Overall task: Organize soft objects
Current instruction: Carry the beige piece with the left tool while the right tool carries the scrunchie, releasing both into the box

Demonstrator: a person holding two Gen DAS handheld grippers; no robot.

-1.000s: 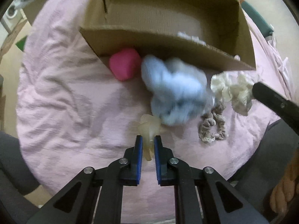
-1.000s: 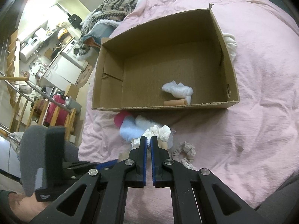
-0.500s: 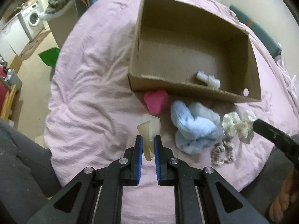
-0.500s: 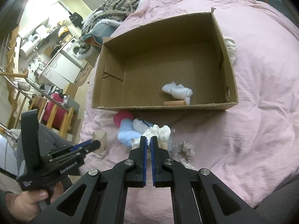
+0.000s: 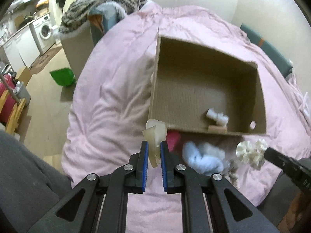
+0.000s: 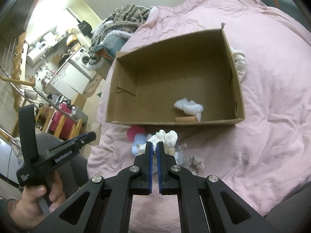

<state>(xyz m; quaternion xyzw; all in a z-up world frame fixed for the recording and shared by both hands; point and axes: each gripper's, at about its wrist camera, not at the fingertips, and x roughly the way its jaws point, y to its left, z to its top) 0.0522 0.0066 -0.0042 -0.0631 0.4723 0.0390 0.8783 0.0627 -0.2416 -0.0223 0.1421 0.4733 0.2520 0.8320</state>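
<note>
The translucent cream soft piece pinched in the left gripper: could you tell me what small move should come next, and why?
Probably carry it forward over the near wall of the brown cardboard box. The left gripper grips the translucent cream soft piece just short of that wall, not yet above the box floor.

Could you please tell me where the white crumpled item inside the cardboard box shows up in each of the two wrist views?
Left wrist view: the white crumpled item lies right of centre, on the box floor near the front wall.
Right wrist view: it lies near the picture's centre, again by the front wall.
Shared landmark: the small tan roll lying just in front of it inside the cardboard box.
</note>
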